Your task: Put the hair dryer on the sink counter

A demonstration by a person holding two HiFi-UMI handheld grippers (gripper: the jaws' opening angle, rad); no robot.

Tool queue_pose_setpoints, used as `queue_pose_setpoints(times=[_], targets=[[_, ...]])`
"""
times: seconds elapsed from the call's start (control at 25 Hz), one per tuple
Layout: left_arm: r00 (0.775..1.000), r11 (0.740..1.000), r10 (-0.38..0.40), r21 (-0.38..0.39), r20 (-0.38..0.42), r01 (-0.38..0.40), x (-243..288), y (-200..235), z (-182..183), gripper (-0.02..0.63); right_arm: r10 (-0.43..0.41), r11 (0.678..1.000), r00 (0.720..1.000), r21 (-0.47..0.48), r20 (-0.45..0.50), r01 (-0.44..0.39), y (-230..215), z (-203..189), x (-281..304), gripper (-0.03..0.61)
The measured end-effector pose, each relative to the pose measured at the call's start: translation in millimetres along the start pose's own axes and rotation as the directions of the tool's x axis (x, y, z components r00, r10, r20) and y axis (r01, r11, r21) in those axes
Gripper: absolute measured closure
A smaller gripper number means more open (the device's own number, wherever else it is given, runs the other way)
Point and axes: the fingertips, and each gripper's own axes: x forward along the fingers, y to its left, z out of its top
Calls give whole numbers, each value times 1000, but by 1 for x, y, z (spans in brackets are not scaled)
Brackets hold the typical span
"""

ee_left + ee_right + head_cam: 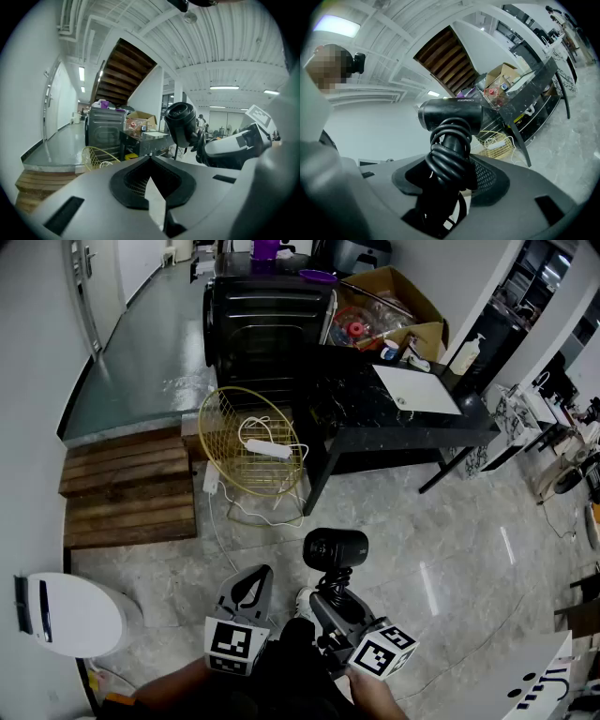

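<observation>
A black hair dryer (335,549) with its cord coiled round the handle stands upright in my right gripper (336,604), low in the head view. In the right gripper view the jaws of that gripper (445,187) are shut on the cord-wrapped handle, and the dryer's barrel (450,115) lies crosswise above them. My left gripper (251,583) hovers just left of it, shut with nothing in it (150,159); from there the hair dryer (183,123) shows to the right. The black marble sink counter (356,413) with a white basin (417,390) stands farther ahead.
A gold wire basket (251,442) holding a white power strip (267,448) leans by the counter's left end. Wooden steps (131,488) lie to the left, with a black appliance (267,324) and a cardboard box (394,301) behind the counter. A white round device (70,615) sits at lower left.
</observation>
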Motion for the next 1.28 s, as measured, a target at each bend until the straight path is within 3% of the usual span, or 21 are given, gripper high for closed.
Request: queue_pose_setpoints(times=[0.8, 1.28], targets=[[1000, 1000, 16, -7, -3, -16, 10, 12, -1, 606, 12, 1000, 1000, -5, 23, -12, -4, 17, 11, 328], [997, 997, 83, 2, -2, -83, 82, 15, 35, 606, 54, 997, 998, -61, 14, -53, -52, 89, 37, 328]])
